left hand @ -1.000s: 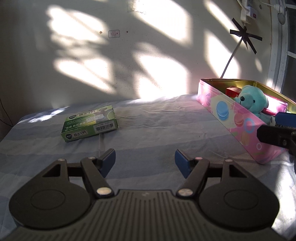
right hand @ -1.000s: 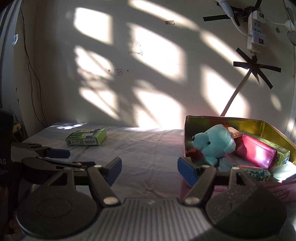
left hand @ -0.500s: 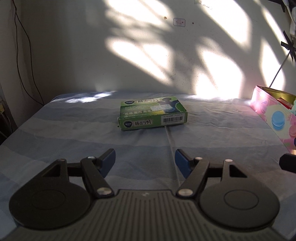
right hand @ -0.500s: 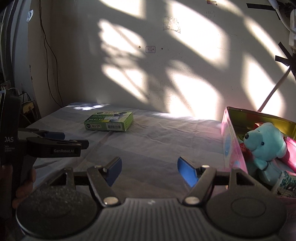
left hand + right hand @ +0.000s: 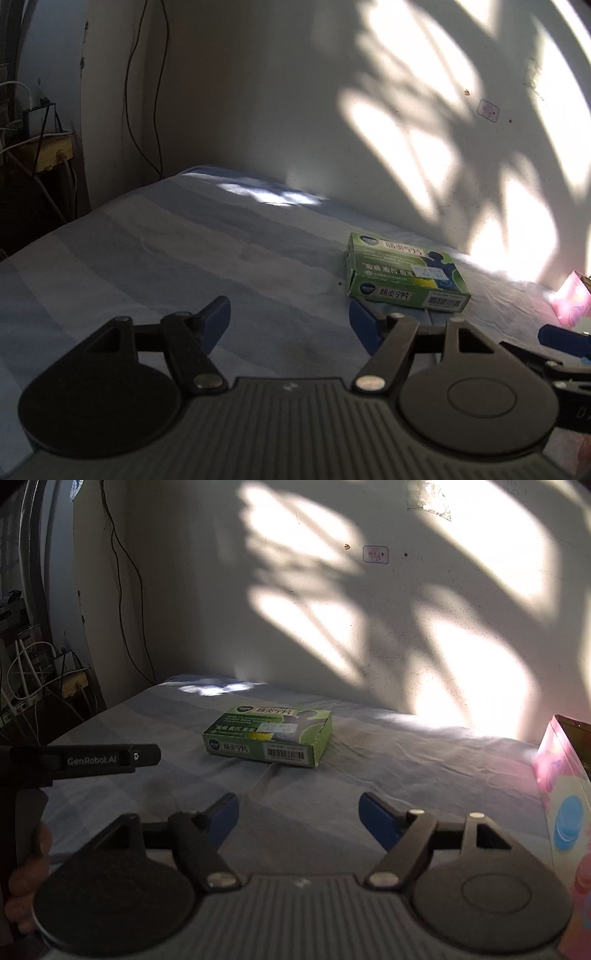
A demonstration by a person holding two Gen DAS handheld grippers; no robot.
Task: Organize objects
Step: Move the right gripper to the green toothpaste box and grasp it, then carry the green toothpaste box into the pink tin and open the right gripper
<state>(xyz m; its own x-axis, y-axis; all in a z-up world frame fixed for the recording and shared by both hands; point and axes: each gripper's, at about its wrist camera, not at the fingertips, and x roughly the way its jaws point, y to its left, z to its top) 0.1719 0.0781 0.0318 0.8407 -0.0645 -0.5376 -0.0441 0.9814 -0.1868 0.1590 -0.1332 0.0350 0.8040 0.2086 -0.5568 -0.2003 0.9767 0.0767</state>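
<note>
Since the green medicine box (image 5: 268, 735) lies alone on the striped bedsheet (image 5: 406, 760) — well apart from the pink tin (image 5: 563, 786) at the right edge — it looks left to stow. Both the left hand-held gripper (image 5: 290, 320) and right hand-held gripper (image 5: 298, 814) gape wide, holding nothing.

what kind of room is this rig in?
Probably a home bedroom or spare room. A striped blue sheet covers a bed-like surface set against a plain plaster wall; sunlight falls across it, loose cables hang in the corner, and a green medicine box lies on the sheet.
</note>
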